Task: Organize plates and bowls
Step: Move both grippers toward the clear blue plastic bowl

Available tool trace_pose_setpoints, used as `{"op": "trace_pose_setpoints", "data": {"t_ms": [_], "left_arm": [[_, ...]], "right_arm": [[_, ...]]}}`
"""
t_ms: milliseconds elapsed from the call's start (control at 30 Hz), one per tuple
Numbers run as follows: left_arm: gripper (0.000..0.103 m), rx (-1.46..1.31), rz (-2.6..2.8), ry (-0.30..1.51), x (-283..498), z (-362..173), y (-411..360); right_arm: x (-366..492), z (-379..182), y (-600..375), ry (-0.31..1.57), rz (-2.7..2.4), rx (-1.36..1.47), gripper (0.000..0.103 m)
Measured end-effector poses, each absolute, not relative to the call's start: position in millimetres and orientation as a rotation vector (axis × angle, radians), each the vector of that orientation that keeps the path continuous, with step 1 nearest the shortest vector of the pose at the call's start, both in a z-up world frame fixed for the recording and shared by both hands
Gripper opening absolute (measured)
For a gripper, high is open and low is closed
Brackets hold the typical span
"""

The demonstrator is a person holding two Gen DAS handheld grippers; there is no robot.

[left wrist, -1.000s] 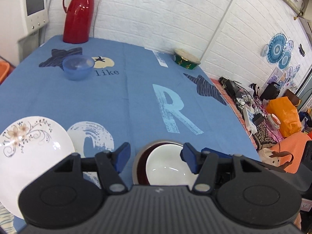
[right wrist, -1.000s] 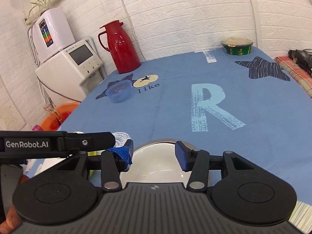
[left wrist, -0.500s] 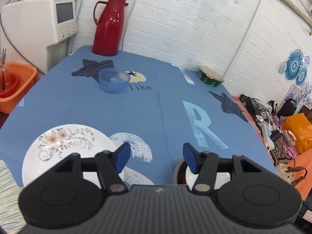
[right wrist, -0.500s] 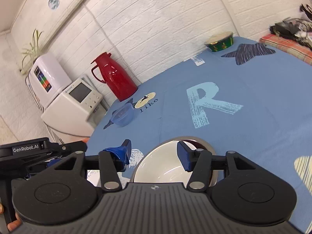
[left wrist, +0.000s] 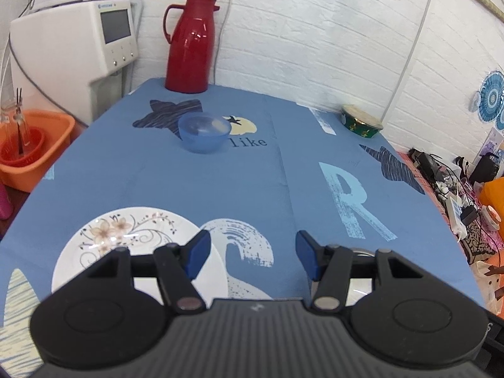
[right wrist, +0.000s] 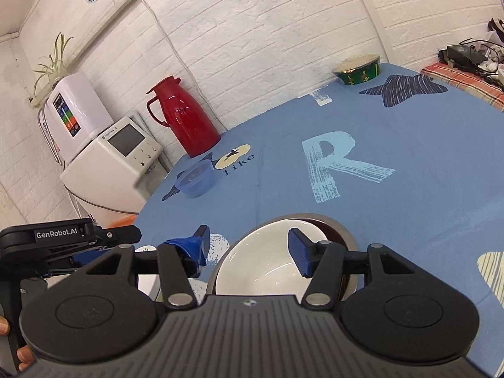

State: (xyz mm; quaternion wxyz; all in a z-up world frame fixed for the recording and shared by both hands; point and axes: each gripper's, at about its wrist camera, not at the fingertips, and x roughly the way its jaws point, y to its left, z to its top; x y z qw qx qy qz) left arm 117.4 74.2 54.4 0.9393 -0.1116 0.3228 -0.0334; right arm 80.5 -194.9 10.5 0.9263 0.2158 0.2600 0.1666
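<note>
A white bowl sits nested in a dark red bowl with a metal rim at the table's near edge. My right gripper is open and empty just above it. A white floral plate lies at the near left. My left gripper is open and empty, between the plate and the nested bowls, which show partly behind its right finger. A blue plastic bowl stands far left of centre. A green bowl stands at the far right.
A red thermos stands at the far left corner. A white appliance and an orange basin are off the table's left side. Clutter and cables lie beyond the right edge. The left gripper's body shows in the right view.
My left gripper has moved left and back, off the nested bowls toward the floral plate. My right gripper has risen and tilted over the bowls. Both stay open.
</note>
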Motion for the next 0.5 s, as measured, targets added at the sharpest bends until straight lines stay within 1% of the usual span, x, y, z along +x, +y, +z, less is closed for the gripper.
{"op": "trace_pose_setpoints", "data": {"t_ms": [300,500], "left_arm": [[0.057,-0.214,-0.051,0.669,138.2,52.3,86.6],[0.058,-0.216,-0.043,0.690,159.0,47.7,99.5]], "right_arm": [[99.2,13.3,-185.9,0.581,0.304,0.411,0.041],[122.4,25.4,-167.9,0.616,0.295,0.364,0.043]]}}
